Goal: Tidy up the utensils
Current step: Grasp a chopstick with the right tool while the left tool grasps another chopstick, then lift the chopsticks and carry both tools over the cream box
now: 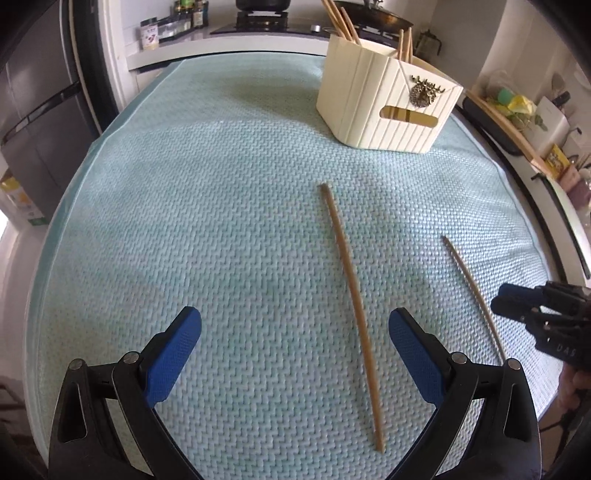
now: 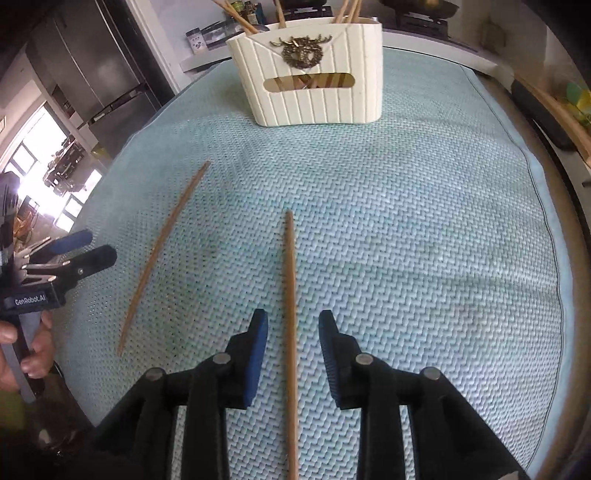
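Note:
Two wooden chopsticks lie on a light blue woven mat (image 1: pixel 221 221). One chopstick (image 1: pixel 351 295) lies ahead of my left gripper (image 1: pixel 295 325), nearer its right finger; the gripper is open and empty. It shows at the left in the right wrist view (image 2: pixel 162 251). The other chopstick (image 2: pixel 290 314) runs between the fingers of my right gripper (image 2: pixel 293 325), which is open around it with a gap on each side. A cream ribbed utensil holder (image 2: pixel 314 74) with a brass stag emblem stands at the mat's far side and holds several chopsticks; it also shows in the left wrist view (image 1: pixel 388 99).
The right gripper shows at the right edge of the left wrist view (image 1: pixel 517 302). The left gripper shows at the left edge of the right wrist view (image 2: pixel 74 251). A fridge (image 2: pixel 92 66), a stove (image 1: pixel 262 18) and a counter with jars stand beyond the mat.

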Tool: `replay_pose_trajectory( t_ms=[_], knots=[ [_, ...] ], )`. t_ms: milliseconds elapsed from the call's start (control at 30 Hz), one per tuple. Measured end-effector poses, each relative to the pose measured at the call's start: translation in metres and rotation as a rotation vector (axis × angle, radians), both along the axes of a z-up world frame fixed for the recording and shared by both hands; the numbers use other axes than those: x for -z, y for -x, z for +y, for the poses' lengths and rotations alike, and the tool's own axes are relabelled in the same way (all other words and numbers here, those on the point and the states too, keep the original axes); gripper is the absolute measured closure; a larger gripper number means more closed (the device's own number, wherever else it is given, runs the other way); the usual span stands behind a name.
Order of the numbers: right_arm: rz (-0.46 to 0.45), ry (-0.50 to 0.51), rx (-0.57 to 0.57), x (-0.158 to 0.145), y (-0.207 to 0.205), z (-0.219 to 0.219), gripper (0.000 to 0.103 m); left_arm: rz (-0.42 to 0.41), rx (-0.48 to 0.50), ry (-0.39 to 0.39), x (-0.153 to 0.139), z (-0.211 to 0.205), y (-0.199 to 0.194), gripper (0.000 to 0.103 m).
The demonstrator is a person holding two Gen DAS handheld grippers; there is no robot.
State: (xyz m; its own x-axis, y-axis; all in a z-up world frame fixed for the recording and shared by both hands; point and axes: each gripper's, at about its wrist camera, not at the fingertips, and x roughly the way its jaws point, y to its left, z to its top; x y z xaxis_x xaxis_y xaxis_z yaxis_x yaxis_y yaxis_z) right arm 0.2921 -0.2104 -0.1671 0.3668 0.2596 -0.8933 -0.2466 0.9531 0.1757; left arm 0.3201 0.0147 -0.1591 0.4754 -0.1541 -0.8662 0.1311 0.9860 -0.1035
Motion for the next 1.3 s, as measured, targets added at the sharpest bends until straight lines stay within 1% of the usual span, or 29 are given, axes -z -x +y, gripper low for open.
replay_pose_trajectory(
  t_ms=[67,133,200,267,400,467,500,533,567,600,633,667,700,733,767,833,900,1000,1133,1233,1300],
  knots=[
    [-0.001,0.021,-0.026,0.002,-0.01,0.006,0.074,-0.003,0.012,-0.012,-0.001,-0.009,-0.021,0.002],
    [-0.004,0.044,-0.04,0.007,-0.017,0.016,0.074,-0.002,0.02,-0.039,0.001,-0.019,-0.042,0.002],
    [-0.005,0.065,-0.048,0.013,-0.03,0.023,0.074,0.003,0.031,-0.077,0.006,-0.031,-0.061,0.002],
    [-0.008,0.082,-0.049,0.016,-0.032,0.027,0.074,0.017,0.041,-0.118,0.014,-0.043,-0.076,0.002],
    [-0.024,0.1,-0.056,0.017,-0.043,0.034,0.074,0.027,0.045,-0.202,0.027,-0.055,-0.091,0.002],
    [-0.026,0.102,-0.062,0.019,-0.051,0.039,0.074,0.029,0.05,-0.207,0.028,-0.056,-0.091,0.003],
    [-0.028,0.104,-0.067,0.019,-0.054,0.041,0.074,0.032,0.053,-0.203,0.029,-0.056,-0.092,0.007],
    [-0.03,0.107,-0.075,0.021,-0.058,0.047,0.074,0.041,0.059,-0.192,0.03,-0.055,-0.091,0.018],
    [-0.032,0.109,-0.084,0.02,-0.058,0.05,0.083,0.057,0.066,-0.178,0.031,-0.054,-0.091,0.023],
    [-0.032,0.111,-0.092,0.017,-0.057,0.053,0.092,0.071,0.074,-0.153,0.032,-0.052,-0.09,0.032],
    [-0.026,0.105,-0.093,0.019,-0.054,0.057,0.097,0.073,0.078,-0.125,0.031,-0.051,-0.09,0.041],
    [-0.023,0.095,-0.091,0.018,-0.055,0.056,0.097,0.071,0.079,-0.123,0.03,-0.049,-0.088,0.047],
    [-0.026,0.089,-0.084,0.017,-0.055,0.055,0.097,0.069,0.088,-0.123,0.029,-0.049,-0.087,0.064],
    [-0.035,0.078,-0.075,0.013,-0.051,0.051,0.097,0.072,0.1,-0.11,0.027,-0.049,-0.085,0.084],
    [-0.047,0.057,-0.066,0.009,-0.049,0.048,0.097,0.082,0.111,-0.084,0.026,-0.047,-0.084,0.093],
    [-0.077,0.022,-0.043,-0.003,-0.042,0.039,0.097,0.09,0.121,-0.036,0.022,-0.042,-0.08,0.098],
    [-0.12,-0.018,-0.025,-0.019,-0.036,0.031,0.097,0.058,0.125,-0.016,0.011,-0.038,-0.073,0.099],
    [-0.178,-0.066,0.009,-0.044,-0.022,0.018,0.097,0.006,0.129,0.055,-0.016,-0.035,-0.053,0.1],
    [-0.255,-0.128,0.048,-0.073,-0.005,0.004,0.097,-0.087,0.127,0.114,-0.058,-0.025,-0.03,0.1],
    [-0.294,-0.155,0.063,-0.091,0.003,-0.003,0.097,-0.139,0.125,0.123,-0.079,-0.02,-0.02,0.1],
    [-0.307,-0.169,0.07,-0.098,0.006,-0.007,0.097,-0.127,0.121,0.119,-0.079,-0.016,-0.023,0.1]
  ],
)
